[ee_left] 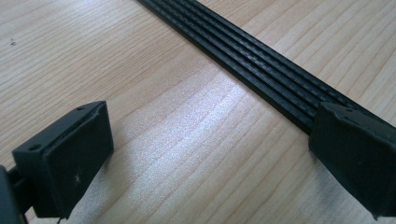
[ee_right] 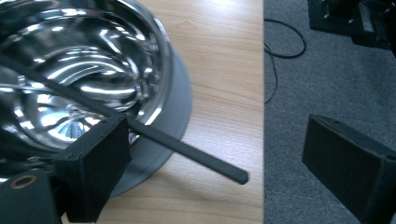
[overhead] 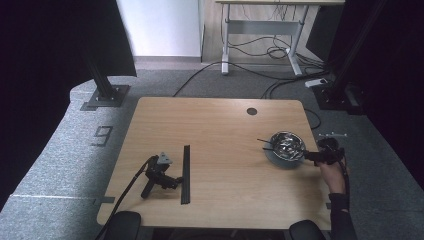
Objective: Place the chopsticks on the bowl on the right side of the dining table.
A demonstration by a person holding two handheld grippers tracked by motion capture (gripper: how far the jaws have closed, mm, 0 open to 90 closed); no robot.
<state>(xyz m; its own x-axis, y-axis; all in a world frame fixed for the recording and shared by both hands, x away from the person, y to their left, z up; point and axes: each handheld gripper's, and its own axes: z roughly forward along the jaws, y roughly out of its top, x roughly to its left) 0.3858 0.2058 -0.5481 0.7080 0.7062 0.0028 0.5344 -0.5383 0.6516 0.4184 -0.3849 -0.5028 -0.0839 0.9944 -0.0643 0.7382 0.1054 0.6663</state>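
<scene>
The right gripper is at the steel bowl, near the desk's right edge, its jaws wide apart around a black stick resting across the rim. Nothing is gripped yet, so I'd say the pick-up is still to come. The left gripper lies open beside a black ribbed strip. The stick's far end is hard to make out.

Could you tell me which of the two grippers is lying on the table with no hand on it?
The left gripper, resting beside the black strip; a hand holds the right gripper at the steel bowl.
</scene>
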